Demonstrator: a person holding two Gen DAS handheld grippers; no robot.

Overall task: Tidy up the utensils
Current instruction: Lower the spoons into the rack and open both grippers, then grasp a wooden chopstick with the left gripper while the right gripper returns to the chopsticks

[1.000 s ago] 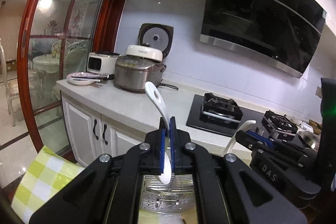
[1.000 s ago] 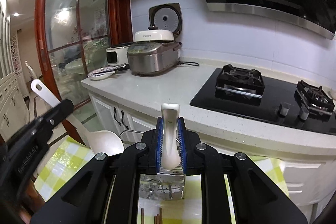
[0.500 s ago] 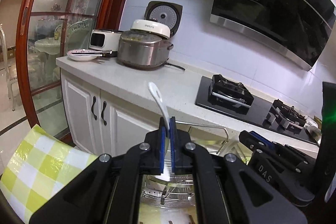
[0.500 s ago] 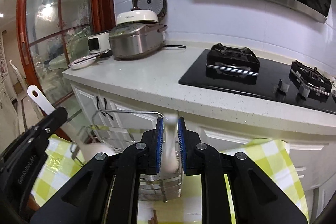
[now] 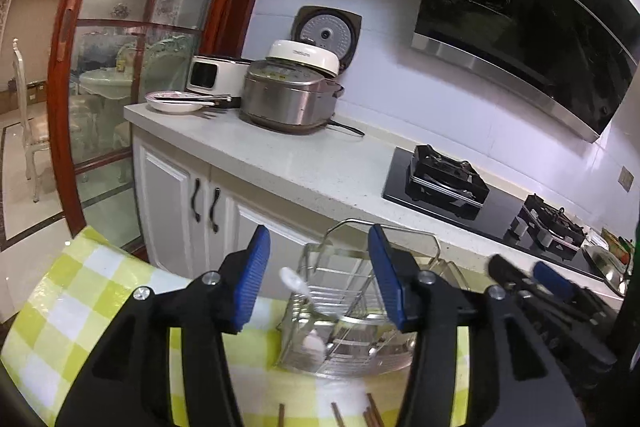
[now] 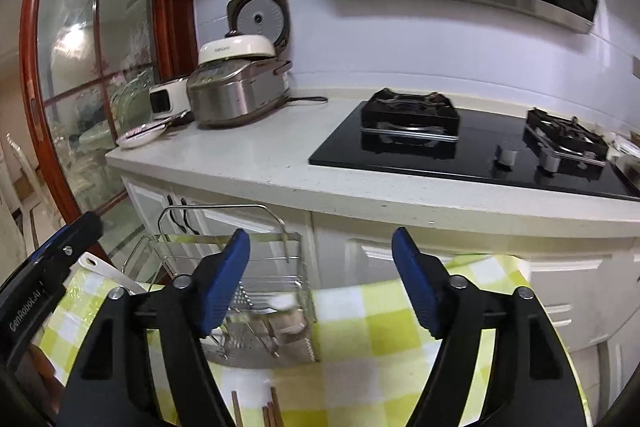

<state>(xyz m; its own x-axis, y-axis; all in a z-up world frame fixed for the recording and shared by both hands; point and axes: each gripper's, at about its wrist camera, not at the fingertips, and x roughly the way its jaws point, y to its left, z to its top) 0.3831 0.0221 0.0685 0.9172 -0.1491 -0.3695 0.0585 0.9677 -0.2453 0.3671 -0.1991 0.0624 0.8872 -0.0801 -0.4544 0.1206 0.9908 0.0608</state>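
A wire metal utensil rack (image 5: 344, 323) stands on a yellow-green checked tablecloth (image 5: 80, 307). A white spoon (image 5: 298, 285) leans inside it, handle up. My left gripper (image 5: 318, 279) is open just above the rack, empty. My right gripper (image 6: 320, 283) is open and empty, above and right of the rack (image 6: 256, 307). A white spoon (image 6: 280, 303) lies blurred in the rack; another spoon handle (image 6: 108, 273) sticks up at its left. Brown chopstick ends (image 6: 268, 413) lie on the cloth near me.
A white counter (image 6: 256, 163) runs behind the table, with a rice cooker (image 6: 232, 87), a plate (image 6: 142, 135) and a black gas hob (image 6: 460, 143). White cabinets (image 5: 180, 203) stand below. A glass door with a red frame (image 5: 100, 67) is at the left.
Both grippers have opened and let go of their white spoons, which have dropped into the rack. Both views have tilted down toward the table.
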